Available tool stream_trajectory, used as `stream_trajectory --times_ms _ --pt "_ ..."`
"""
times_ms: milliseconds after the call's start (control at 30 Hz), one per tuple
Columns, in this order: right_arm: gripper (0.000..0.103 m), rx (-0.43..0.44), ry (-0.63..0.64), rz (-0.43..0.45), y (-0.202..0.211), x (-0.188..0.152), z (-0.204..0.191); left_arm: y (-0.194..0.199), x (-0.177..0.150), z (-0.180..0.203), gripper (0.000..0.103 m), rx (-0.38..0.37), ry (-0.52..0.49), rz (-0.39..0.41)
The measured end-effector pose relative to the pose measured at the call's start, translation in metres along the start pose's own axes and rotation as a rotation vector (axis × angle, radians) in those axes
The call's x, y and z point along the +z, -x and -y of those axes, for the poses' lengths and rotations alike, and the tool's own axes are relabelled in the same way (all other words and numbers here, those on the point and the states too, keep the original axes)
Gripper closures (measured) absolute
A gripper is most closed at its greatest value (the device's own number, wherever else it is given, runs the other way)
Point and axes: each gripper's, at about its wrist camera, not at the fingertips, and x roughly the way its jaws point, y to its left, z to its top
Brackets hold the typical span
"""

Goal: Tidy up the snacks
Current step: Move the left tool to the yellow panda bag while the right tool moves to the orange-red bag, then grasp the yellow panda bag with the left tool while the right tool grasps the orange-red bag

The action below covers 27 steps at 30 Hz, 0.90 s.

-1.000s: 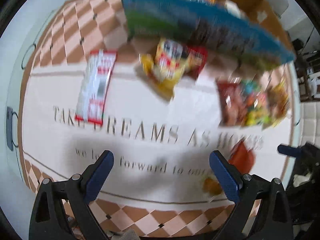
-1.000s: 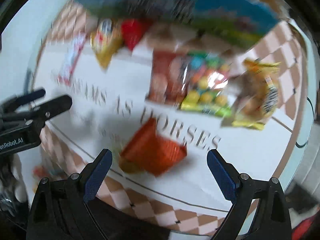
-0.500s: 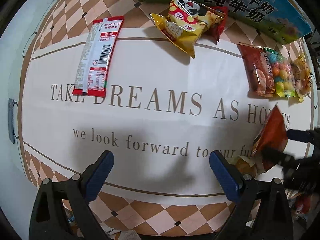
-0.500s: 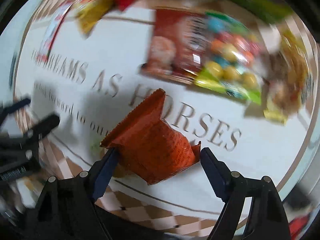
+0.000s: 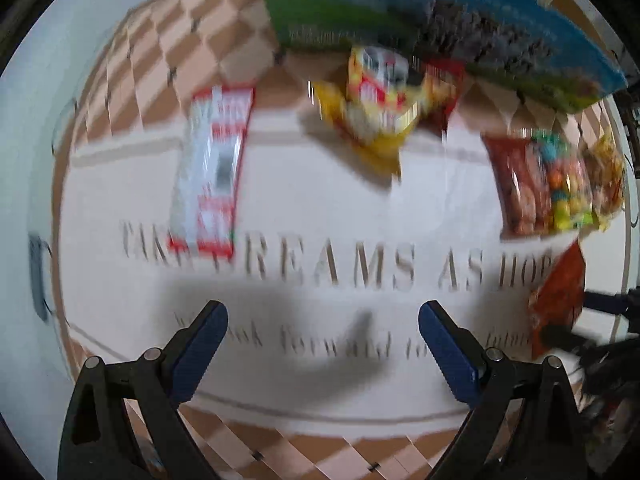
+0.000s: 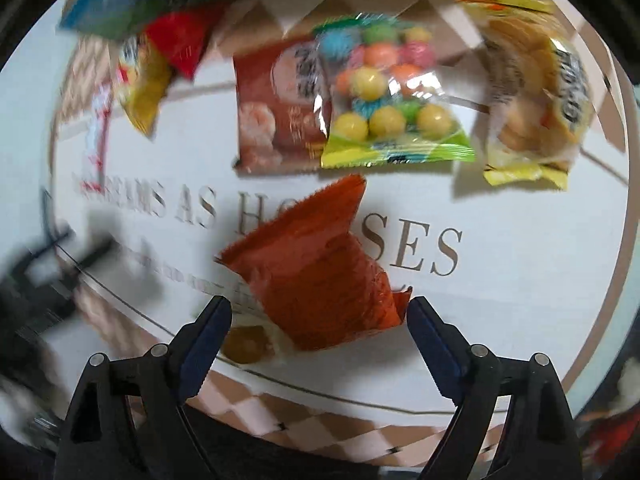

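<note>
An orange snack packet (image 6: 320, 276) lies crumpled on the white lettered tablecloth (image 6: 500, 300). My right gripper (image 6: 320, 320) points down at it with the packet's lower end between its blue fingers. The jaws are opening and the pads do not press on it. A small brown piece (image 6: 248, 344) lies beside the left finger. My left gripper (image 5: 324, 344) hangs open over bare cloth with nothing in it. The orange packet (image 5: 560, 300) shows at the far right of its view. Behind lie a shrimp packet (image 6: 276, 108), a bag of coloured candy balls (image 6: 388, 100) and a yellow biscuit bag (image 6: 532, 92).
A long red and white packet (image 5: 212, 168) lies at the left. A yellow chip bag (image 5: 376, 100) and a red packet (image 6: 180, 40) lie in front of a blue and green box (image 5: 440, 12) at the back. The checked border (image 5: 320, 452) marks the near table edge.
My right gripper has come down over the orange packet, which now sits between its fingers. The jaws narrowed, then widened again. The left gripper drifted a little and stays open.
</note>
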Motion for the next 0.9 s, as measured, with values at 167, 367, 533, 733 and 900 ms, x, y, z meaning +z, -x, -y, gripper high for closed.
stream_trajectory --times_ms 167,367,533,733,900 --pt "0.034 -0.037 -0.114 0.047 -0.004 0.003 0.007 0.012 0.047 0.005 0.005 0.014 -0.113 0.084" --pt "0.037 0.067 -0.406 0.103 0.013 0.013 0.047 -0.001 0.099 0.025 0.005 -0.001 -0.244 0.094" --pt "0.035 0.145 -0.499 0.08 0.011 0.019 0.058 -0.032 0.126 0.039 0.005 -0.009 -0.358 0.019" --pt "0.031 0.152 -0.502 0.049 0.003 0.03 0.056 -0.051 0.139 0.045 0.006 -0.086 -0.389 -0.028" --pt "0.032 0.109 -0.463 0.053 -0.007 0.043 0.037 -0.056 0.139 0.044 0.042 -0.104 -0.347 -0.043"
